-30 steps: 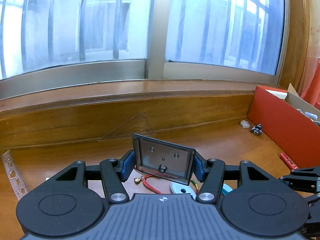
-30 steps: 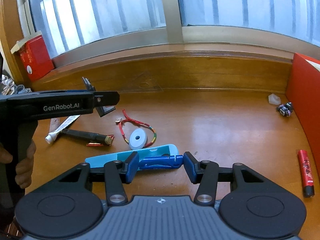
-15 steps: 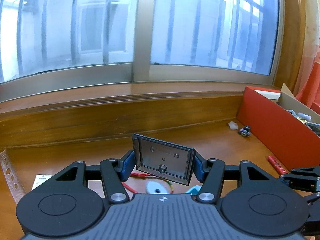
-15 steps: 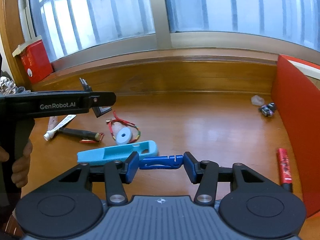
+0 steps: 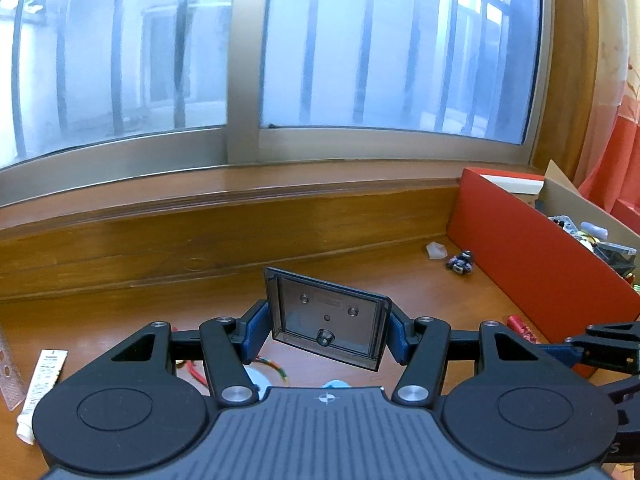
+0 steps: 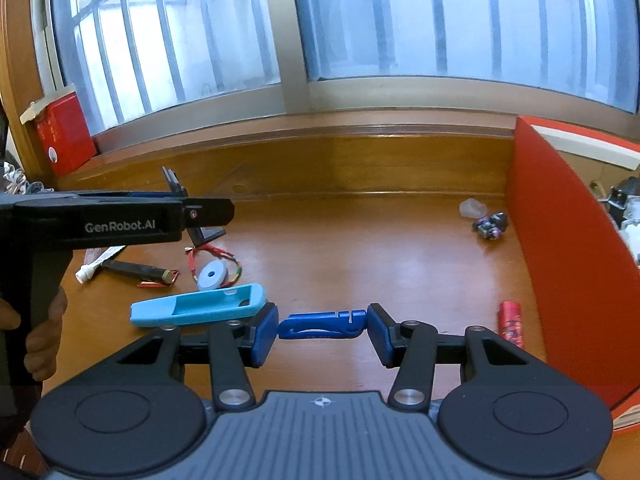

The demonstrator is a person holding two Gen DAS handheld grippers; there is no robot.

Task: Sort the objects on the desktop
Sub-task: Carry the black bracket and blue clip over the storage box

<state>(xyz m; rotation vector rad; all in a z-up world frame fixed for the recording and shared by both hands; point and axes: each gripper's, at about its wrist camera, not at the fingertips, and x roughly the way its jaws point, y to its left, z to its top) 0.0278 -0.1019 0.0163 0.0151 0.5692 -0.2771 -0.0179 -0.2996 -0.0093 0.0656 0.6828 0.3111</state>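
My left gripper (image 5: 326, 326) is shut on a dark smoky plastic case (image 5: 326, 324) and holds it upright above the wooden desk (image 5: 380, 280). It also shows from the side in the right wrist view (image 6: 188, 216). My right gripper (image 6: 322, 326) is shut on a small blue tool (image 6: 322, 325), held above the desk. A red box (image 6: 560, 264) with sorted items stands to the right in both views (image 5: 532, 252).
On the desk lie a light blue silicone sleeve (image 6: 200, 310), a grey disc (image 6: 212, 275) with a red cord bracelet (image 6: 216, 254), a dark pen (image 6: 136, 270), a white tube (image 5: 42, 384), a red stick (image 6: 510, 322), a clear crystal (image 6: 472, 207) and a small dark toy (image 6: 490, 226).
Both grippers have swung right toward the red box with their loads. The box looks nearer in both views, and the desk clutter has slid left and down.
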